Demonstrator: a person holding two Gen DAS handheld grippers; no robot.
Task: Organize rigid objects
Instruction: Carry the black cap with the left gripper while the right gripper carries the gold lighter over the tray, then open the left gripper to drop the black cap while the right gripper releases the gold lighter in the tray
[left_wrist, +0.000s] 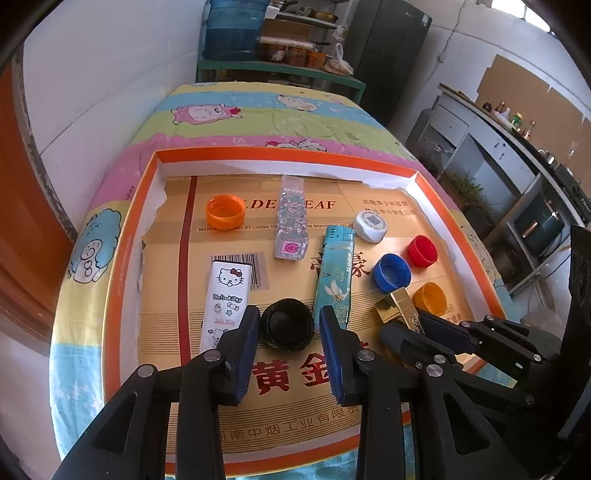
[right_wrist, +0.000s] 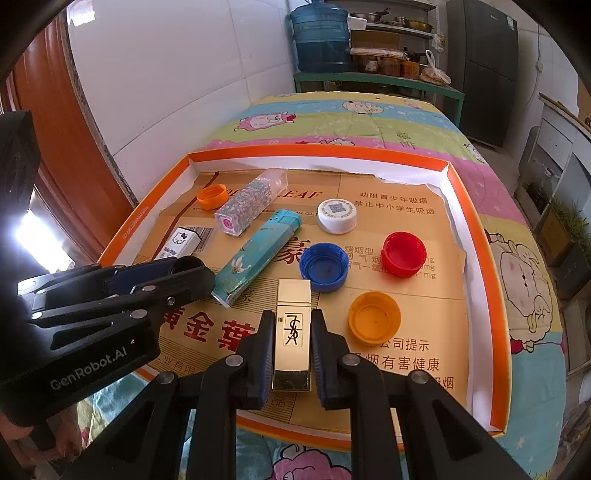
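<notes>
Left wrist view: risk noted that the black cap (left_wrist: 287, 325), lying between the pads of my left tool (left_wrist: 289, 334), could skid across the cardboard tray (left_wrist: 280, 159) if one pad met it first; the jaws stood apart, and I could not tell whether either pad touched the cap. The teal lighter (left_wrist: 333, 271) lay just beyond. Right wrist view: my right tool (right_wrist: 292, 345) was clamped on the gold lighter (right_wrist: 293, 334), low over the tray floor; its smooth faces might slip or twist. The yellow cap (right_wrist: 374, 317) lay near.
</notes>
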